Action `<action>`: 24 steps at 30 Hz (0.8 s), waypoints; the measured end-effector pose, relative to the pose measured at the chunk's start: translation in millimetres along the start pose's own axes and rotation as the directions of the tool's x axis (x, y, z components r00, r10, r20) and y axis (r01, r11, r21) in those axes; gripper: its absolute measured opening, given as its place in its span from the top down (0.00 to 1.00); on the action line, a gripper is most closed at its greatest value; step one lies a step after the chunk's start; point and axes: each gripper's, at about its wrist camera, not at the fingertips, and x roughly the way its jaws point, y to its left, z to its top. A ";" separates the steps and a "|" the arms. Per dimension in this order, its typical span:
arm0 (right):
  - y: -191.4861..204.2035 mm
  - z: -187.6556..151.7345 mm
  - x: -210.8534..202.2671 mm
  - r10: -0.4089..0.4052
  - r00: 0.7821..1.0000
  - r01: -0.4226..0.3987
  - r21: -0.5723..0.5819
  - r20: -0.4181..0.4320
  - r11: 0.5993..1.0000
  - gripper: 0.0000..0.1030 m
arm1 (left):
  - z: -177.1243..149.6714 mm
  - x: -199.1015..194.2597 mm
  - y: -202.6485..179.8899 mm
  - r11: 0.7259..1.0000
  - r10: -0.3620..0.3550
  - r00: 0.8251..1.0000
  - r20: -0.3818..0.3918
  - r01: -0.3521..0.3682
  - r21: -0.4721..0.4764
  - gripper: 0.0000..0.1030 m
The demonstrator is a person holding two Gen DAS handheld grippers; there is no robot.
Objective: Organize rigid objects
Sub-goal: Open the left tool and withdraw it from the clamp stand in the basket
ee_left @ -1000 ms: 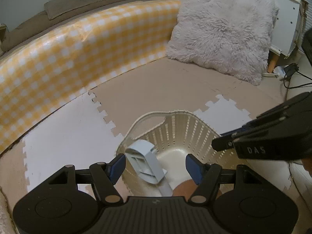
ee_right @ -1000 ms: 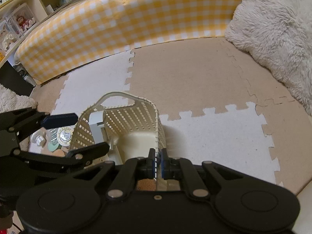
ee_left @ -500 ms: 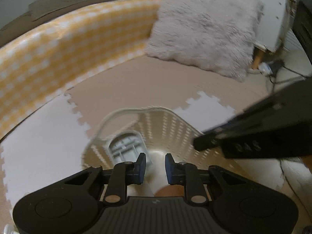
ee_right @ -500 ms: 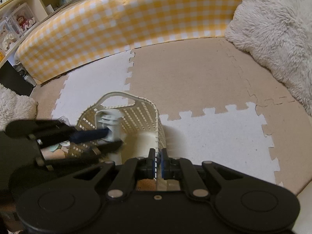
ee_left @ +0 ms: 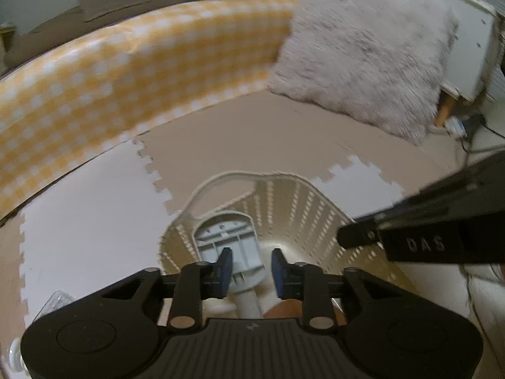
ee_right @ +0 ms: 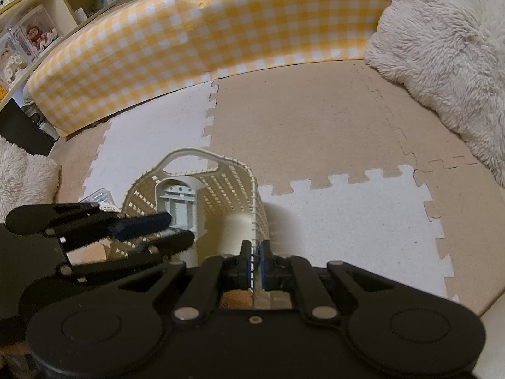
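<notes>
Yellow-and-white checked padding (ee_right: 202,44) curves behind the beige and white foam floor mat (ee_right: 315,126), where a cream slatted basket (ee_right: 227,186) stands. Inside it a grey plastic piece (ee_left: 227,246) leans against the far wall. The left gripper (ee_left: 249,268) reaches into the basket, its blue pads brought in narrow with the grey piece's lower end between them; actual pressing contact is not clear. The right gripper (ee_right: 256,263) is clamped tight on the basket's near rim.
</notes>
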 end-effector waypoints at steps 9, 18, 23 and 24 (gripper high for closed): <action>0.4 -0.1 -0.3 0.008 1.000 -0.008 0.000 0.001 1.000 0.94 | 2.3 16.7 6.6 0.993 0.031 0.999 -0.012 -0.033 -0.116 0.48; -0.5 -1.3 0.5 0.017 1.000 -0.016 0.008 -0.001 1.000 0.94 | -2.2 24.5 -14.5 0.994 -0.102 0.995 -0.015 0.103 0.047 0.68; -1.4 -0.2 0.5 0.018 1.000 -0.018 0.007 -0.002 1.000 0.94 | -5.1 20.2 -14.5 0.994 -0.091 0.995 -0.031 0.092 0.054 0.68; -1.3 -0.2 0.5 0.018 1.000 -0.018 0.007 -0.002 1.000 0.94 | -4.9 18.9 -13.4 0.995 -0.089 0.995 -0.034 0.091 0.049 0.68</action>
